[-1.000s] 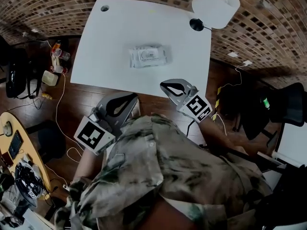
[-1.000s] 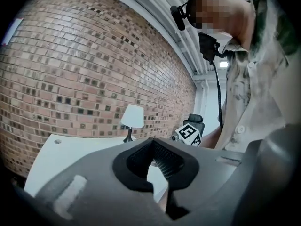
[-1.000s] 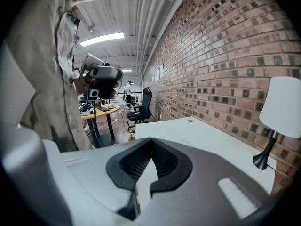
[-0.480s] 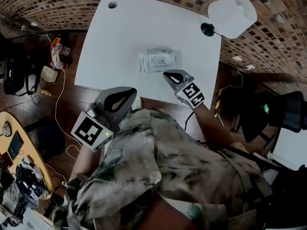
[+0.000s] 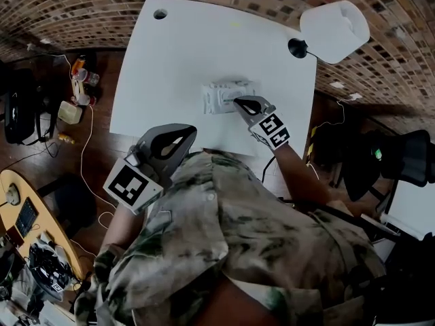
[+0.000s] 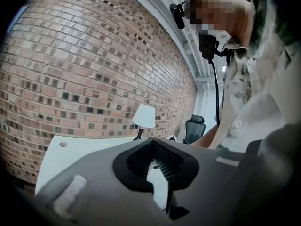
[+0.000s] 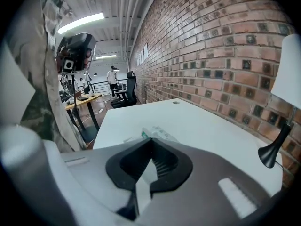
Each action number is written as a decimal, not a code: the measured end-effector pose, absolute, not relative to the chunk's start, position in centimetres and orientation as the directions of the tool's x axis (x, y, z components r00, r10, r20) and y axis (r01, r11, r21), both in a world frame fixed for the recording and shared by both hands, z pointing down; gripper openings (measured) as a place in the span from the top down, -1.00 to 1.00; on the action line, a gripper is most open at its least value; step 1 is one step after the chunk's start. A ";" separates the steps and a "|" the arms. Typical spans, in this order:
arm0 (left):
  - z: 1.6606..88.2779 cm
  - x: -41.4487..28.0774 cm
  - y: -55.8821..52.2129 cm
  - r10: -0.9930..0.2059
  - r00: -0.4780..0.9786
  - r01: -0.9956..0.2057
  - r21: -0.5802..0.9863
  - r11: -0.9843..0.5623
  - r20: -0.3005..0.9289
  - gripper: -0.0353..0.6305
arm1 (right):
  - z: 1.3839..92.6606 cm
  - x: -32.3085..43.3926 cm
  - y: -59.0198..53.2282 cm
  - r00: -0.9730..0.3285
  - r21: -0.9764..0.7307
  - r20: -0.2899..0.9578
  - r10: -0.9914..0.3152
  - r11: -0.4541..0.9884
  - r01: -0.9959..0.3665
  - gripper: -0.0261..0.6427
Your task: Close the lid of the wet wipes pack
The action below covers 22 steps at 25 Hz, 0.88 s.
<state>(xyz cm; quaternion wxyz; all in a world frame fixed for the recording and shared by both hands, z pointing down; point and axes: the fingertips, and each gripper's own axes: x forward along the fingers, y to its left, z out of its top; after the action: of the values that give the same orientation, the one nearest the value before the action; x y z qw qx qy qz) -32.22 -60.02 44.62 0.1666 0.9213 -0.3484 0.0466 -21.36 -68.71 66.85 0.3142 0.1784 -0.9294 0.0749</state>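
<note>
The wet wipes pack (image 5: 219, 95) lies flat on the white table (image 5: 170, 53), right of its middle. My right gripper (image 5: 236, 101) is shut, and its tips rest at the pack's right-hand part, near the lid area. In the right gripper view the pack (image 7: 157, 133) shows just beyond the closed tips (image 7: 151, 140). Whether the lid is up or down cannot be made out. My left gripper (image 5: 192, 130) is shut on nothing and hangs at the table's near edge, away from the pack. The left gripper view has its tips (image 6: 153, 141) pointing across the table (image 6: 80, 147).
A white-shaded desk lamp (image 5: 333, 22) stands at the table's far right corner. A cable hole (image 5: 160, 13) is at the far left corner. A dark office chair (image 5: 401, 155) is on the right; bottles and cables (image 5: 75, 90) lie on the floor at left.
My right gripper has moved forward from the table's near edge onto the wipes pack. The left gripper has stayed near the front edge.
</note>
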 end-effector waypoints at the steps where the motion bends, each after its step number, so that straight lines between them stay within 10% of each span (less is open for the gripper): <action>1: 44.7 -32.4 -60.2 -0.622 0.756 -0.653 0.277 -0.704 0.202 0.89 | 67.1 -21.4 -68.9 -0.732 -0.025 0.618 -0.288 0.923 -0.384 0.91; 22: 45.9 -33.7 -62.6 -0.577 0.795 -0.605 0.322 -0.728 0.186 0.89 | 70.1 -22.0 -71.1 -0.631 -0.038 0.728 -0.268 0.903 -0.427 0.91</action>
<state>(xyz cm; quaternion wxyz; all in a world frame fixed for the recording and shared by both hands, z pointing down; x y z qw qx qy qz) -33.65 -62.61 45.89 0.1858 0.9289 -0.3181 0.0366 -22.05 -71.11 70.08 0.3834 0.1935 -0.8971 0.1040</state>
